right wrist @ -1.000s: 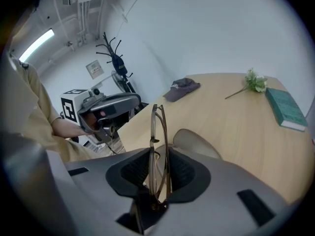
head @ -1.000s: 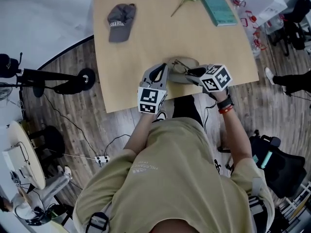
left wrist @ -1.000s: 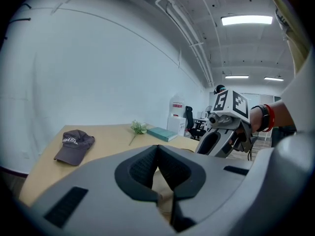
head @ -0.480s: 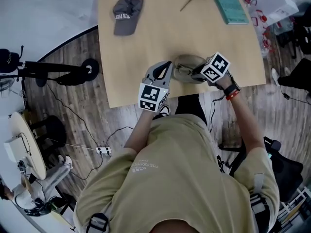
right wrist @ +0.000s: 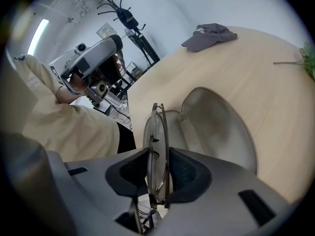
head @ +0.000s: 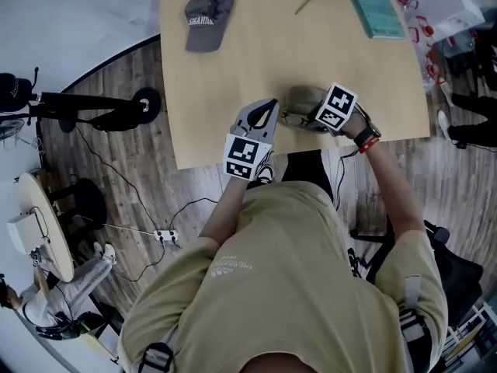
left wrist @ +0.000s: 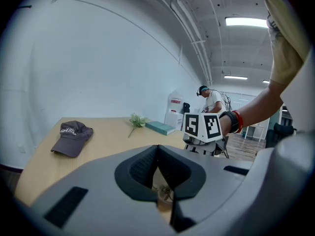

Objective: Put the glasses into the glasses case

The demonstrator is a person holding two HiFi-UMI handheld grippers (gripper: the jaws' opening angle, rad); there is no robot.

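A person (head: 287, 286) at a light wooden table (head: 233, 76) holds a pair of folded, thin-framed glasses (right wrist: 156, 132) in the right gripper (right wrist: 158, 151), whose jaws are clamped on the frame from either side. The glasses stand edge-on between the pads, with their upper end sticking out past the jaw tips. Directly beyond those tips lies the glasses case (right wrist: 216, 127), pale grey and open. Its rounded lid is tipped back to the right of the jaws and its shallow base is lined up under the frame. Whether the glasses touch the base cannot be told. The case sits near the table's front edge, close to the person's body.

The left gripper (left wrist: 157, 149) is held just to the left of the case, its jaws pressed together at the tips with nothing between them. Ahead of these jaws and to their right is the right gripper's marker cube (left wrist: 203, 127). Behind it, the person's wrist wears a dark watch and a red band (left wrist: 239, 122).

Farther out from the left jaws, well apart from the case, a dark grey baseball cap (left wrist: 71, 136) lies to the left. A green sprig (left wrist: 135, 120) lies straight ahead, and a teal book (left wrist: 160, 127) rests just to the right of the sprig at the table's far side. Beyond the table, a bystander (left wrist: 211, 100) stands in the background of the room.
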